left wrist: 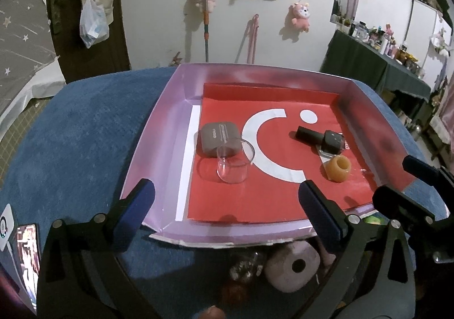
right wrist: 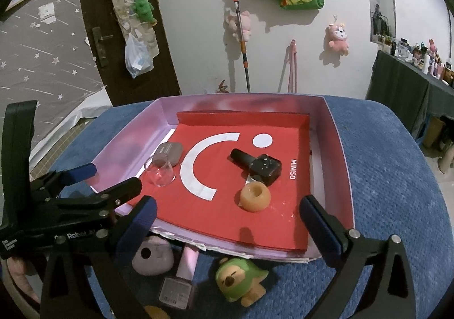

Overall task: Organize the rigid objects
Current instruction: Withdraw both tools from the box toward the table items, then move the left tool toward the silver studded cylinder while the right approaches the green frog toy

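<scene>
A purple-walled tray (left wrist: 159,131) (right wrist: 337,148) with a red liner holds a grey case (left wrist: 218,140) (right wrist: 170,152), a clear glass cup (left wrist: 233,162) (right wrist: 159,172), a black bottle (left wrist: 320,138) (right wrist: 256,165) and an amber ring (left wrist: 337,168) (right wrist: 254,196). In front of the tray lie a mauve roll (left wrist: 292,265) (right wrist: 151,258), a pink nail-polish bottle (right wrist: 181,279) and a green figurine (right wrist: 241,279). My left gripper (left wrist: 224,205) (right wrist: 102,179) is open and empty above the tray's near edge. My right gripper (right wrist: 227,216) (left wrist: 391,179) is open and empty.
The tray sits on a blue cushion (left wrist: 85,134) (right wrist: 383,177). A phone (left wrist: 27,256) lies at the left edge. A white wall with hanging plush toys (right wrist: 337,37) and a mop (right wrist: 242,40) stands behind. A cluttered dark table (left wrist: 383,57) is at right.
</scene>
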`<state>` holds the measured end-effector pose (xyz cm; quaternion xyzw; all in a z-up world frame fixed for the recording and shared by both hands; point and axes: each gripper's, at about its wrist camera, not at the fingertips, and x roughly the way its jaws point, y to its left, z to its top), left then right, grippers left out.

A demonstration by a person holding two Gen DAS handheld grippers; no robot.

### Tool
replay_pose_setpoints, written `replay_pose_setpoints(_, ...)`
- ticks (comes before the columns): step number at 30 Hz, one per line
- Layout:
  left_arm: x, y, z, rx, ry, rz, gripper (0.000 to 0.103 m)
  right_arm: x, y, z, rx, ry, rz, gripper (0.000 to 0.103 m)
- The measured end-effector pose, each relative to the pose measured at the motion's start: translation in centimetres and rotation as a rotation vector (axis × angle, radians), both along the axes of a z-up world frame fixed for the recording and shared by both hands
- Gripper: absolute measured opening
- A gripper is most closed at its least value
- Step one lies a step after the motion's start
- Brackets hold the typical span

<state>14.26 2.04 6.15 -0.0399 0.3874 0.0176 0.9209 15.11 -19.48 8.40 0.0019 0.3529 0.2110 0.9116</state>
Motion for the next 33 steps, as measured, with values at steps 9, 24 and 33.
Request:
replay_pose_setpoints(9,-1.4,-0.3,0.2,0.000,-0.002,0.003,0.103,-1.1,-0.3,0.2,0.007,-0.011,-0.010,0.103)
replay_pose_setpoints(24,-3.4,-0.8,0.3,-0.011,0.005,-0.005,0.103,-2.9,-0.9,-0.3,0.019,-0.005,-0.009,0.103)
replay_pose_setpoints(33,-4.5,-1.1,-0.2,-0.014,0.023,-0.011,0.103,-4.4,-1.2,-1.0,0.015,0.001,0.004,0.103)
